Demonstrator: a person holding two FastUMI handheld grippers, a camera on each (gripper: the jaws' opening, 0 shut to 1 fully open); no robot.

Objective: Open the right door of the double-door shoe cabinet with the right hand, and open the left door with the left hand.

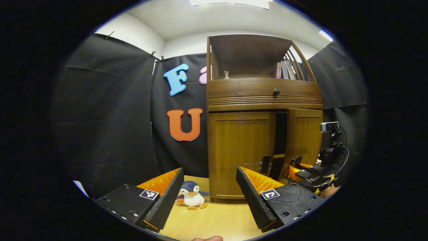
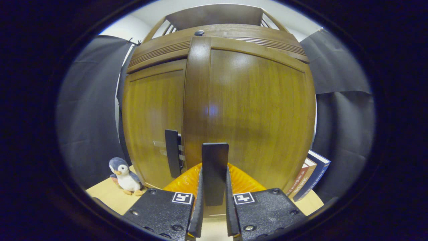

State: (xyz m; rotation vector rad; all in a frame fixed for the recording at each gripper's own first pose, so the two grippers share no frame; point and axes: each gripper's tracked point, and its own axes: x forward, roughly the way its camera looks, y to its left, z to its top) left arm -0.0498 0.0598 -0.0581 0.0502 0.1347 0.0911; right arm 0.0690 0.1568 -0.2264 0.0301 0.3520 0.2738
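Right gripper (image 2: 214, 201) clamps its jaws narrow on the right door's handle (image 2: 215, 172), door (image 2: 254, 113) already swung ajar. Left gripper (image 1: 209, 197) hangs wide-jawed before the closed left door (image 1: 240, 150) (its handle (image 2: 172, 152) untouched), cabinet at the floor's back edge.

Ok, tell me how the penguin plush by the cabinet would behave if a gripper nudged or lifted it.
The penguin plush looks soft and stuffed, so it would likely squash rather than resist. It seems small beside the cabinet, so probably light. Standing upright on small feet on the smooth table, it may well tip or slide.
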